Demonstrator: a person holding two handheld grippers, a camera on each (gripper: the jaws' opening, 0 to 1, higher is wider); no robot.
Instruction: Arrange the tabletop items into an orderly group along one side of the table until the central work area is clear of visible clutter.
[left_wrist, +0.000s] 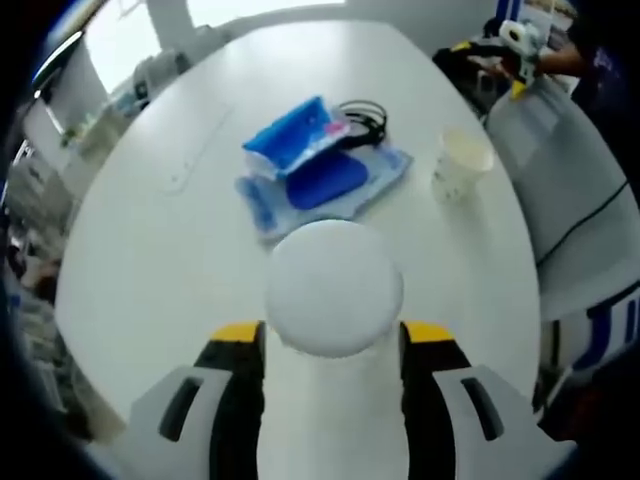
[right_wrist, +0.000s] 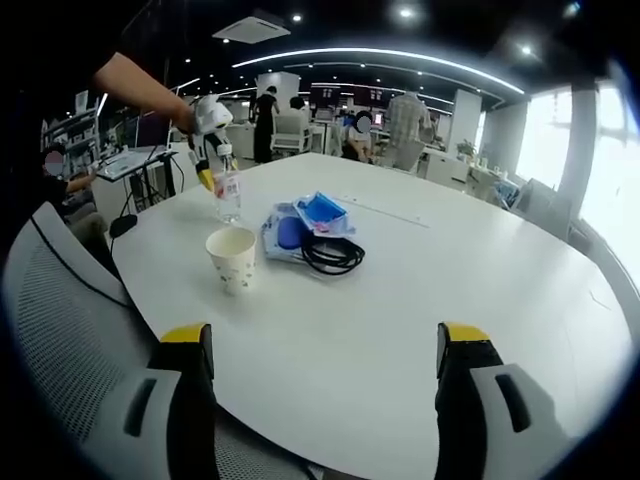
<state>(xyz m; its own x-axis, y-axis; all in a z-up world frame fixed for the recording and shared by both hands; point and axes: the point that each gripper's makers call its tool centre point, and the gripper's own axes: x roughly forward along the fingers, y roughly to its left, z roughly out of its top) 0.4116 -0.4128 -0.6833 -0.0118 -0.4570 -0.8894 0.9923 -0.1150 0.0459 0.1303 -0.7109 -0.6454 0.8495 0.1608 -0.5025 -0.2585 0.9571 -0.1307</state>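
Two grippers work one round white table (right_wrist: 420, 300): in the left gripper view the left gripper (left_wrist: 332, 345) looks down along a clear bottle with a white cap (left_wrist: 335, 288), its yellow-tipped jaws closed against the bottle's sides, while in the right gripper view that same gripper shows far off at the table's left edge, holding the bottle upright by its top with the base at the tabletop. The right gripper (right_wrist: 325, 350) hangs spread wide over the near edge with nothing between its jaws. Near the table's middle lies a blue and clear pouch (right_wrist: 300, 225) with a black cable (right_wrist: 332, 255) coiled against it, and a paper cup (right_wrist: 232, 258) stands apart, close to the edge by a grey mesh chair (right_wrist: 60, 300). Most of the surface towards the right and near rim is bare white, with broad free room around the pouch
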